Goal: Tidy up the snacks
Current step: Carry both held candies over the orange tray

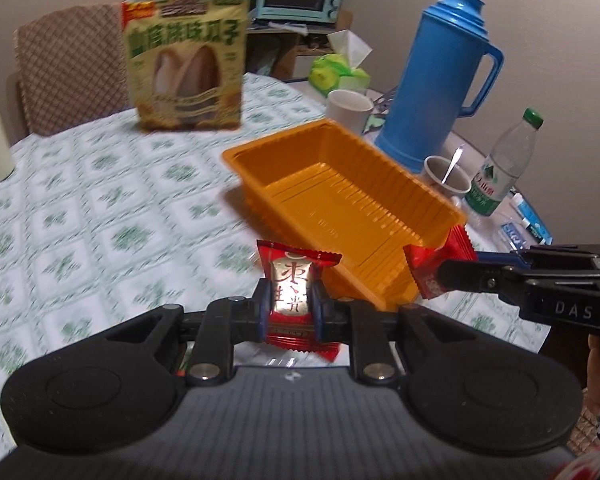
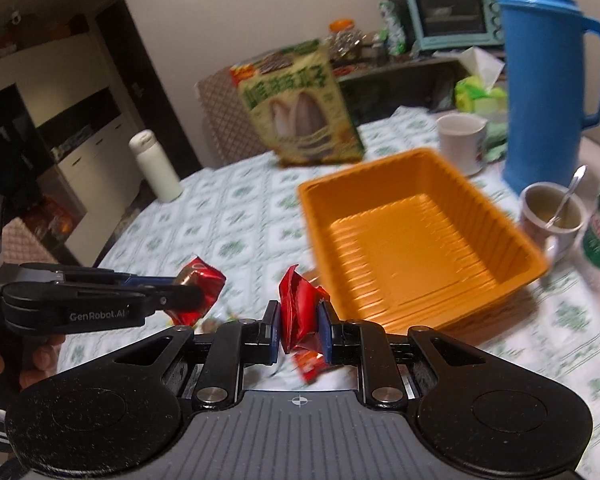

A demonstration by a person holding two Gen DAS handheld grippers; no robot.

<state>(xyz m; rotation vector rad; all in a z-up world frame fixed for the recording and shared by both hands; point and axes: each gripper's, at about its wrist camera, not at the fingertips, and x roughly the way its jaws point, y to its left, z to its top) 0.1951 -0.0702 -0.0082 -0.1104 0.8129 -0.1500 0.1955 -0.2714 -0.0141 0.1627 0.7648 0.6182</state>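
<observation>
In the left wrist view, the left gripper is clamped on a red foil snack packet with white characters, held above the green-patterned tablecloth. Just behind stands the empty orange ribbed plastic tray. The right gripper comes in from the right, closed on a crumpled red snack wrapper at the tray's near corner.

In the right wrist view, this wrapper is squeezed between the blue pads, beside the tray. A tall blue plastic thermos stands behind.
</observation>
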